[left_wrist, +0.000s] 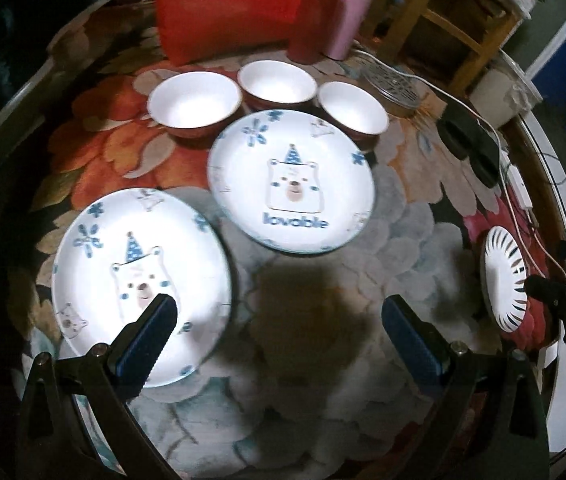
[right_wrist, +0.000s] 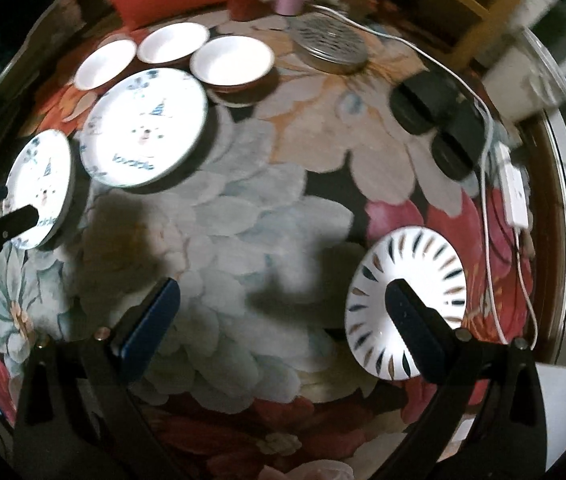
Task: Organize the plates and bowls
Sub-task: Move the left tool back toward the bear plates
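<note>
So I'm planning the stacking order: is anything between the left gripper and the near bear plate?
Nothing visible. The left gripper is open, one finger already over the near bear plate. The second bear plate and the bowls lie farther back, out of the way.

Three bowls (left_wrist: 271, 92) stand in a row behind two bear plates (left_wrist: 211, 220); the striped plate (left_wrist: 505, 282) lies far right.

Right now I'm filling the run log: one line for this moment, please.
left gripper open, over near bear plate | right gripper open, by striped plate | three bowls unstacked | nothing held
</note>
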Motion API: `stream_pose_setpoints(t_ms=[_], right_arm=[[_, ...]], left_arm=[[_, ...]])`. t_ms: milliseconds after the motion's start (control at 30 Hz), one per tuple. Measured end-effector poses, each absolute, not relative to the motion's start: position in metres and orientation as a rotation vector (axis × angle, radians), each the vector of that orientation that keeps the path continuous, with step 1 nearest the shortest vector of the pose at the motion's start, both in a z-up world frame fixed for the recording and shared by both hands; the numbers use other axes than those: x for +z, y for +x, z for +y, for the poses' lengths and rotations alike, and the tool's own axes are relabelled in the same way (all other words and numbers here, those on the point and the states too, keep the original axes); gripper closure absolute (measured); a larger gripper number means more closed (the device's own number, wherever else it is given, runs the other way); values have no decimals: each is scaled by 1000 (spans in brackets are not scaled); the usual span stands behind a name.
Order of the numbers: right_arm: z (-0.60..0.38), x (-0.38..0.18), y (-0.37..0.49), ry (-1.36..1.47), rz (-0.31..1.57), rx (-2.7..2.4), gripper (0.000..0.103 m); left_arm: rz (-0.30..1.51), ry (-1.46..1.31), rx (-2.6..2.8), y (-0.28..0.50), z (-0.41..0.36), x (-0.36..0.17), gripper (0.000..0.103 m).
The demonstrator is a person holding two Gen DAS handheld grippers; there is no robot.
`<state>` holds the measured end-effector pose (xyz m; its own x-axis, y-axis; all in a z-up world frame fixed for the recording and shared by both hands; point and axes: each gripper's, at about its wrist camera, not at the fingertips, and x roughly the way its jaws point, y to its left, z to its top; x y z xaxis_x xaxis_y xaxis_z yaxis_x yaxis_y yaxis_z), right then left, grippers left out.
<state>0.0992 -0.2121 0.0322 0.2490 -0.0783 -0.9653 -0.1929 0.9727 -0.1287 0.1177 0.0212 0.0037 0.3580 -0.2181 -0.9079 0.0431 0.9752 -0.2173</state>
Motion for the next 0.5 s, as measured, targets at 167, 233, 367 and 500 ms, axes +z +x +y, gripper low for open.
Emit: stream_pose_setpoints(t_ms=[167,233,367,500], right_arm=[[-180,28,106,-264,1330,126,0],[-165,24,110,-260,1335,146,0],[-134,14,114,-246,1338,181,0],[-107,1,117,-212,1339,206,0]], left_arm=[[1203,-200,-131,116,48,-5,1],[1206,-202,-115,114,59,-9,1],[1216,-212,-84,111,81,-18,1],[1217,-234,-39,112,112,-29,1]])
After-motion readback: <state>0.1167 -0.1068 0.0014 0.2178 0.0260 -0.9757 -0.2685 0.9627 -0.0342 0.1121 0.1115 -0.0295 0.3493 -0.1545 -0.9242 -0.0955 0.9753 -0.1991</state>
